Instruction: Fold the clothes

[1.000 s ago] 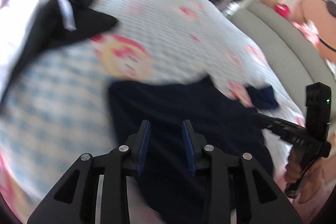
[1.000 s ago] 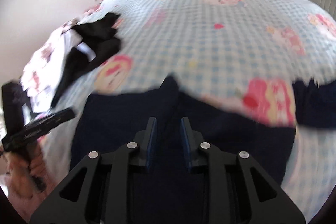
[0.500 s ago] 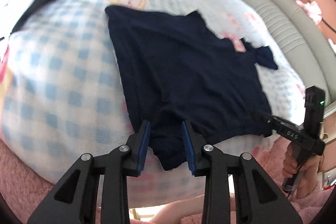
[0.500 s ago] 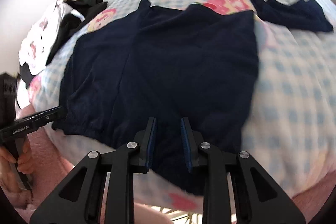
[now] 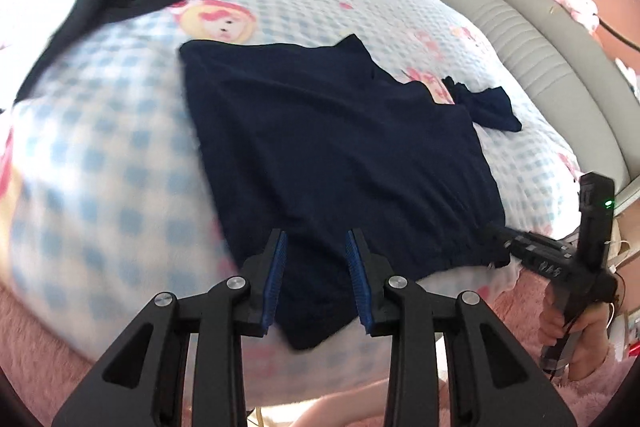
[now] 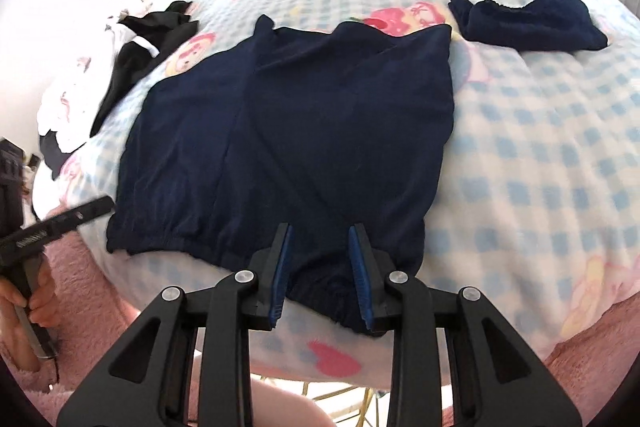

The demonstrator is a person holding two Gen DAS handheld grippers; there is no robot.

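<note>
Shorts (image 6: pixel 288 131) in navy are lying spread flat on the checked bedspread (image 6: pixel 540 155), waistband overhanging its near edge. Left gripper (image 5: pixel 316 279) and right gripper (image 6: pixel 320 267) are hovering there, jaws parted, gripping nothing; pinching only one layer risks dragging the fabric crooked.

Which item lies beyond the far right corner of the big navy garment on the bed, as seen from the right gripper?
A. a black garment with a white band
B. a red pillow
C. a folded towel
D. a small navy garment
D: in the right wrist view a small navy garment lies just past the far right corner of the big navy garment; the black garment is at the far left.
</note>
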